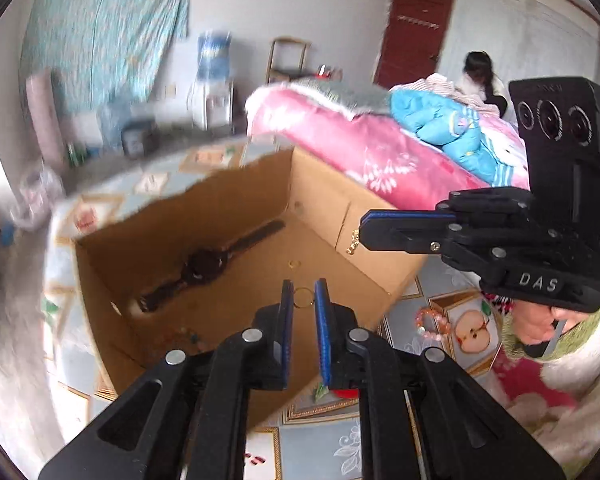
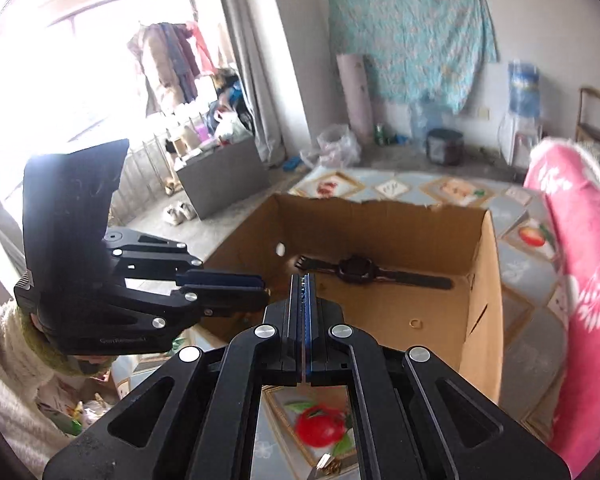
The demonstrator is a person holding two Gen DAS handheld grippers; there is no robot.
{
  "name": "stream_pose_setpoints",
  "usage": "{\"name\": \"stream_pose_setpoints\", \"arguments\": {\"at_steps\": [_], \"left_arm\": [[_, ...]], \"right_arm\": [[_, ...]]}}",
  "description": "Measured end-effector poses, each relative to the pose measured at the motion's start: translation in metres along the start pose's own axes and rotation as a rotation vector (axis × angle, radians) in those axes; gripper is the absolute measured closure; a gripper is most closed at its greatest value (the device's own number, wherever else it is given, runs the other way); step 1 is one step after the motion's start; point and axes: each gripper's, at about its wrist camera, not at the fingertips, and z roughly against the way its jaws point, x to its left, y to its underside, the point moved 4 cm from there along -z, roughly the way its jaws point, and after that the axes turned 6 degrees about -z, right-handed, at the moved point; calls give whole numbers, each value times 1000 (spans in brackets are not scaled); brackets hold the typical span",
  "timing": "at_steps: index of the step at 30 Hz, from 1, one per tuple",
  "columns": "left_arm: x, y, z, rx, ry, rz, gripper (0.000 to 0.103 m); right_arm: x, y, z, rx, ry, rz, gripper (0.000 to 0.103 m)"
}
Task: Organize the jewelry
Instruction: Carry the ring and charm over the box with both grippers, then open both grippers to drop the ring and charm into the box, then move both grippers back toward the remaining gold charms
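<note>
An open cardboard box (image 1: pixel 332 200) (image 2: pixel 476 280) stands on the patterned tablecloth. On its floor lie a dark wristwatch (image 1: pixel 204 264) (image 2: pixel 356 270) and a small gold ring (image 1: pixel 295 263) (image 2: pixel 415 323). My left gripper (image 1: pixel 305 300) (image 2: pixel 266 292) hovers over the box's near edge, shut on a thin gold hoop (image 1: pixel 303 298) held between its blue pads. My right gripper (image 1: pixel 362 232) (image 2: pixel 304 280) reaches over the box's right wall, jaws shut, with a short gold bead chain (image 1: pixel 354 242) dangling from its tip. That chain is hidden in the right wrist view.
A pink bead bracelet (image 1: pixel 432 320) lies on the tablecloth (image 1: pixel 320 444) right of the box. A small gold piece (image 2: pixel 328 466) rests near the table's front. A pink quilt (image 1: pixel 360 148) (image 2: pixel 580 280) is piled beside the table; a person (image 1: pixel 480 76) sits far behind it.
</note>
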Motion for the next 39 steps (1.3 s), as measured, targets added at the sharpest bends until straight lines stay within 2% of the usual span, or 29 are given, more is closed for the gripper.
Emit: {"name": "stream_pose_setpoints", "arguments": {"at_steps": [3, 5, 8, 10, 12, 18, 24, 27, 29, 30, 32, 33, 35, 39], "left_arm": [[28, -6, -38, 123, 64, 131, 93], [40, -6, -55, 176, 100, 198, 92], [52, -6, -67, 215, 99, 272, 92], [56, -7, -70, 222, 106, 311, 91], [61, -7, -71, 229, 114, 349, 84], [68, -10, -69, 202, 102, 376, 83], [67, -15, -53, 147, 80, 353, 83], [60, -17, -36, 105, 53, 312, 82], [53, -18, -21, 66, 39, 282, 78], [48, -17, -9, 36, 24, 258, 76], [36, -15, 10, -14, 6, 208, 61], [30, -13, 19, -37, -1, 186, 57], [16, -4, 39, -80, 0, 144, 43], [-10, 21, 66, -115, 12, 87, 28]], "right_arm": [[-20, -10, -44, 145, 16, -56, 103], [-28, -11, -65, 212, 11, -79, 103], [-37, -13, -77, 241, 34, -97, 99], [-42, -14, -77, 231, 42, -105, 98], [-45, -15, -69, 214, 40, -116, 98], [-54, -24, -49, 150, 57, -135, 96], [-59, -30, -23, 76, 74, -152, 91], [-57, -29, -3, 30, 81, -156, 82], [-52, -25, 16, -10, 80, -153, 69], [-49, -22, 26, -30, 77, -149, 66], [-43, -13, 46, -71, 63, -142, 61], [-40, -7, 56, -87, 56, -139, 59], [-33, 7, 72, -107, 53, -131, 57], [-24, 39, 89, -103, 57, -127, 57]]}}
